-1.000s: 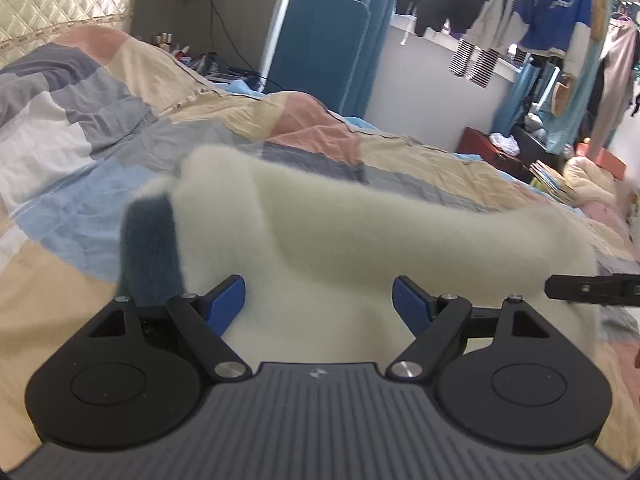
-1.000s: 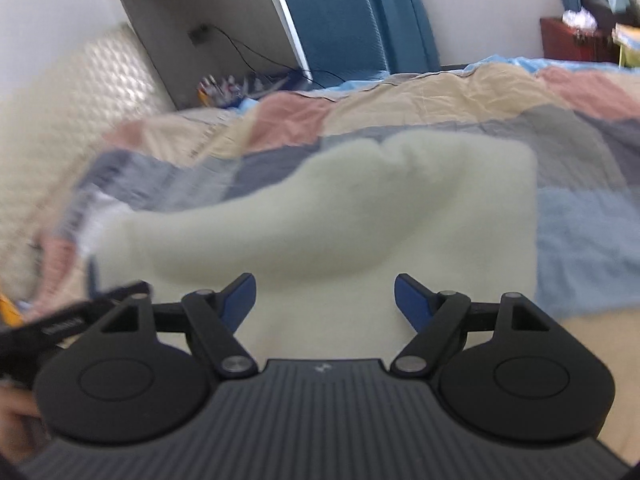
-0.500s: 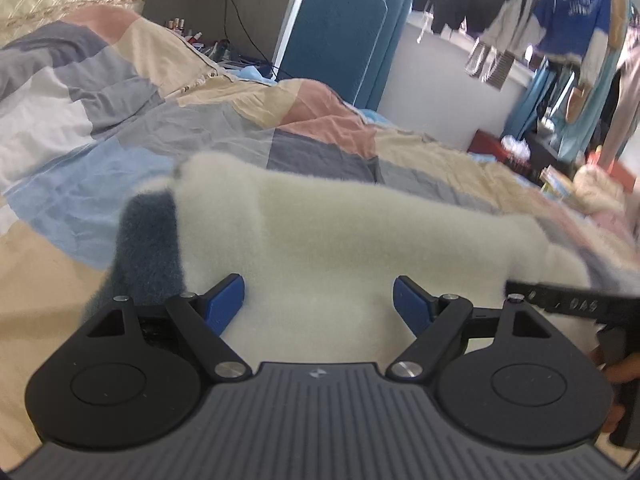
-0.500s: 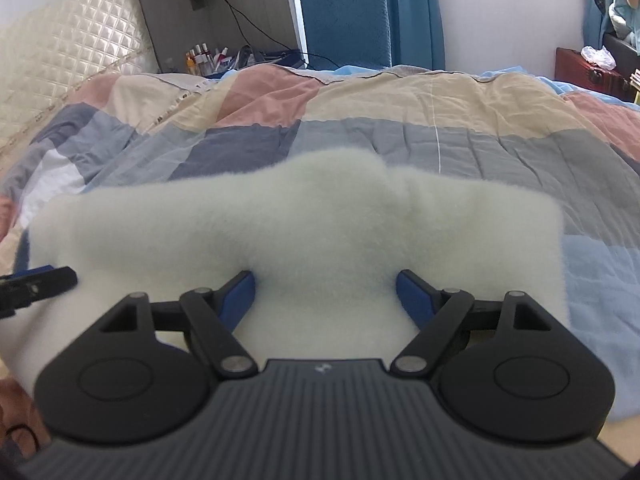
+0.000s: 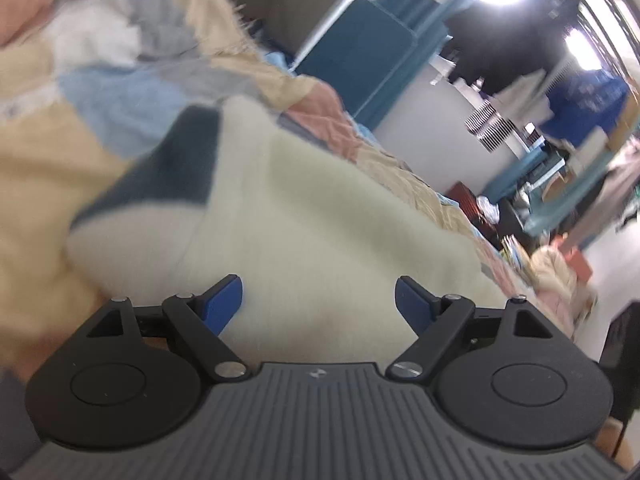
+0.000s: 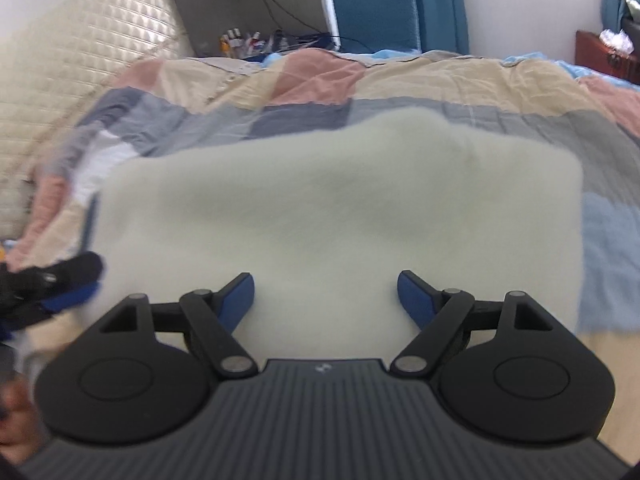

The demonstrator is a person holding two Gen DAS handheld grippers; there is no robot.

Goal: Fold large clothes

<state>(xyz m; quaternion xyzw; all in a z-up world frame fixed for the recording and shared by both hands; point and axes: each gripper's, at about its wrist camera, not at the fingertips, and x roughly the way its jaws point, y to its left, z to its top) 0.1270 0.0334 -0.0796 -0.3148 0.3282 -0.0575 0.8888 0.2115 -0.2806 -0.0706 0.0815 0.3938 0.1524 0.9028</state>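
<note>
Tilted sharply since a moment ago, the left wrist view now shows the room slanting and blurred, while the right wrist view has dipped slightly lower over the same garment. A cream fleece garment (image 6: pixel 340 216) lies folded into a broad block on the bed's patchwork quilt (image 6: pixel 460 80), with a dark blue-grey patch (image 5: pixel 176 168) at its left end. The left claw (image 5: pixel 318 300) is spread wide above the fleece, nothing pinched between its blue fingertips (image 5: pixel 224 300). The right claw (image 6: pixel 326 296) is likewise spread wide over the garment's near edge, holding nothing. Beyond the garment, the quilt runs in peach, pink, grey and pale blue squares. Left of the garment stands a quilted cream headboard (image 6: pixel 80 92). Behind the bed are a blue chair (image 6: pixel 372 0) and a cable on the wall. Far right of the garment, clothes hang by a bright window (image 5: pixel 584 100).
</note>
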